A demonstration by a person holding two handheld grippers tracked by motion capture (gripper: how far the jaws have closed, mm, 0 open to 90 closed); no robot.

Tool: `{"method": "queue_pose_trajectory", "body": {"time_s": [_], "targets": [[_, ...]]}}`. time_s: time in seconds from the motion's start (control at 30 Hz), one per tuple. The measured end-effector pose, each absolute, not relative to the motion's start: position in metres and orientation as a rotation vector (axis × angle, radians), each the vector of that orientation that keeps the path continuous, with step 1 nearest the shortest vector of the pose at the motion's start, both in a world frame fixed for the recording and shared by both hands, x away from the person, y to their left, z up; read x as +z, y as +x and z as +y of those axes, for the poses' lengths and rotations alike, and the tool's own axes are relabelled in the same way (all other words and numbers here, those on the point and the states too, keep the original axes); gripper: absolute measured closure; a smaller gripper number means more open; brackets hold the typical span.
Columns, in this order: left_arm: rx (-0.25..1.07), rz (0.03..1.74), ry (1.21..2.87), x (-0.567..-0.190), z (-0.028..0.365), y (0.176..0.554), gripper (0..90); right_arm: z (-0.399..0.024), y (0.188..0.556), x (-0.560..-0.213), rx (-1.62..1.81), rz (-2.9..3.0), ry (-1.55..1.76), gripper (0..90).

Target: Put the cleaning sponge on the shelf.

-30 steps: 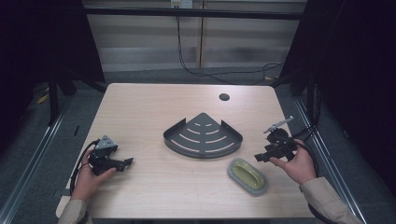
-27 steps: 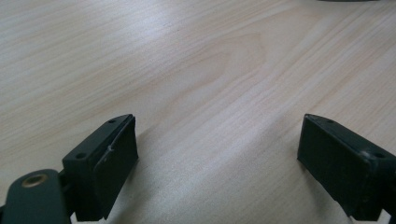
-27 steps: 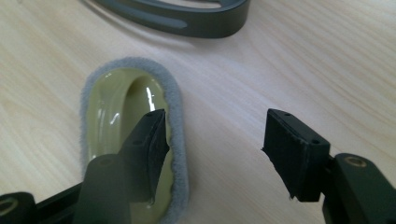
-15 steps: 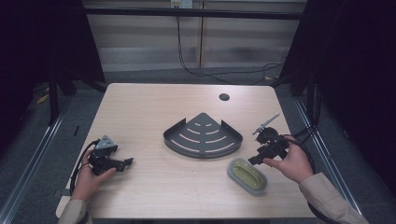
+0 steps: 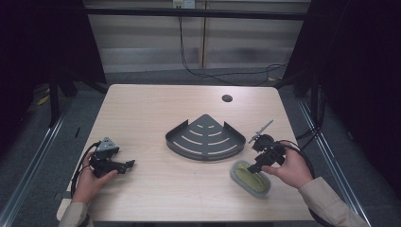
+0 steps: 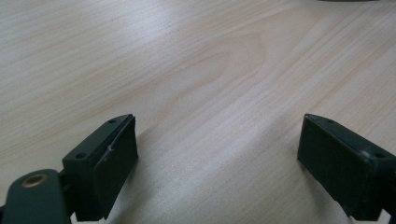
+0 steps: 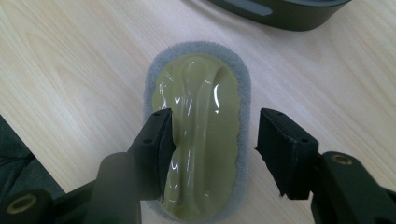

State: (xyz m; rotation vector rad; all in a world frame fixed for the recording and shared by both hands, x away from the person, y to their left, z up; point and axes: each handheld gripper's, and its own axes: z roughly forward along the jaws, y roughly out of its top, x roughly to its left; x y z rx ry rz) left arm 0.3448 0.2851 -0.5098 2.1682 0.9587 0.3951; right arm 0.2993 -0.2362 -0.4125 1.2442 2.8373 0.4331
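**Ann:** Pale wood grain right across the table, and near the middle sits a dark, fan-shaped rack with slots cut in its floor and a low wall round its edge.

**Ben:** Down at the near right, look: a scrubbing pad, grey fuzzy base with a glossy olive-green grip on top, lying flat on the wood just in front of the rack's right corner.

**Ann:** And the right gripper is directly over it. The right hand has it angled down towards the pad's near end.

**Ben:** From the right gripper view, the jaws stand open, one on either side of the green grip. The left jaw looks to be against the grip's edge or just over it, I can't tell which. The right jaw is clearly apart, with grey fringe visible in the gap. Nothing is clamped.

**Ann:** Over on the other side, the left gripper lies low by the table's near left edge, held by the left hand, jaws pointing right toward the middle.

**Ben:** The left gripper view has those jaws spread wide with bare wood between them. It holds nothing, and it's well apart from both rack and pad.

**Ann:** One more detail: a small round hole in the tabletop toward the far right.
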Motion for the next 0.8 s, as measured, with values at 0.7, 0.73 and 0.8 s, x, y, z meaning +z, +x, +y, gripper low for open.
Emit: {"method": "queue_pose_trajectory", "body": {"time_s": [0.7,0.73,0.8], "targets": [[0.395,0.959,2.168,-0.51,0.285,0.345,11.7,-0.225,0.294,-0.418,0.319,2.94,1.14,71.4],[0.395,0.959,2.168,-0.51,0.285,0.345,11.7,-0.224,0.294,-0.417,0.326,2.94,1.145,71.4],[0.395,0.959,2.168,-0.51,0.285,0.345,11.7,-0.225,0.295,-0.412,0.341,2.94,1.147,71.5]]}}
